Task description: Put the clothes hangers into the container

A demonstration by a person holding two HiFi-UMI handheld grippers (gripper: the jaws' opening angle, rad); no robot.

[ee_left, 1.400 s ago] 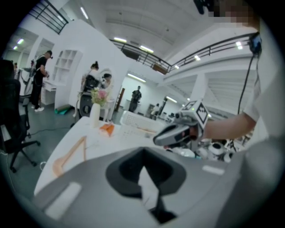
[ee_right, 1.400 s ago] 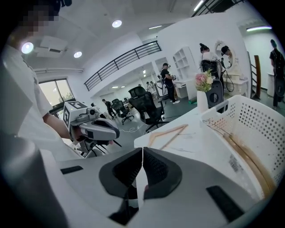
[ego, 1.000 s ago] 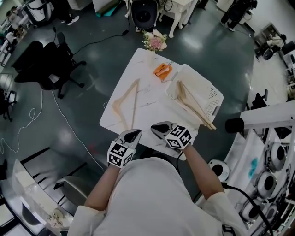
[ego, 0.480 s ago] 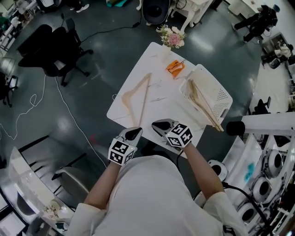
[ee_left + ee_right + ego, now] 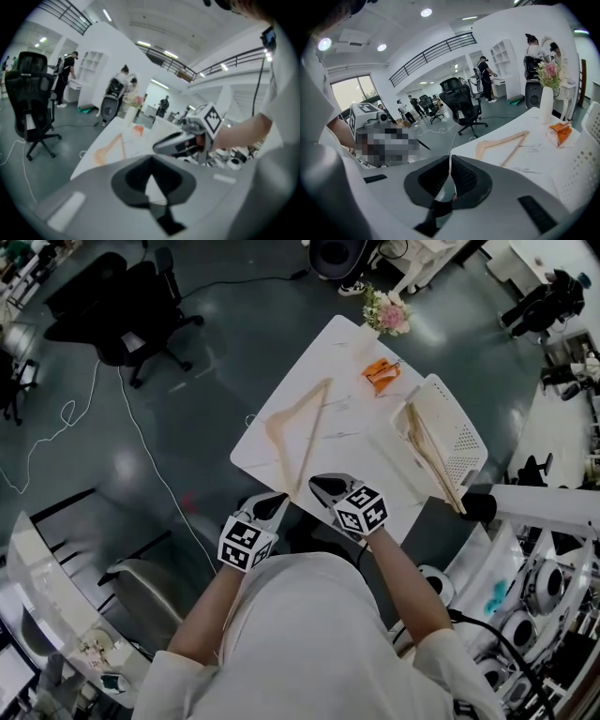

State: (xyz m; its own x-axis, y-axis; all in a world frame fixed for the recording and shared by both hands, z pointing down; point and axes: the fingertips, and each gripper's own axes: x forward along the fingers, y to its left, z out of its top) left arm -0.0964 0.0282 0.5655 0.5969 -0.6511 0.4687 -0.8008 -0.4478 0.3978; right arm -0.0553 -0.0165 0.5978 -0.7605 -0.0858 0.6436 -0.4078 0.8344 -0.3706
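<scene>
Lying flat on the tabletop, a pale wooden hanger rests just ahead of the left gripper and right gripper, both with fingers together.

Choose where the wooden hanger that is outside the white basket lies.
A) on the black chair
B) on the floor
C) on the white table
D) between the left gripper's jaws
C: the wooden hanger lies flat on the white table, apart from the basket.

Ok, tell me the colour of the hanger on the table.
The hanger is light tan wood; head view.
</scene>
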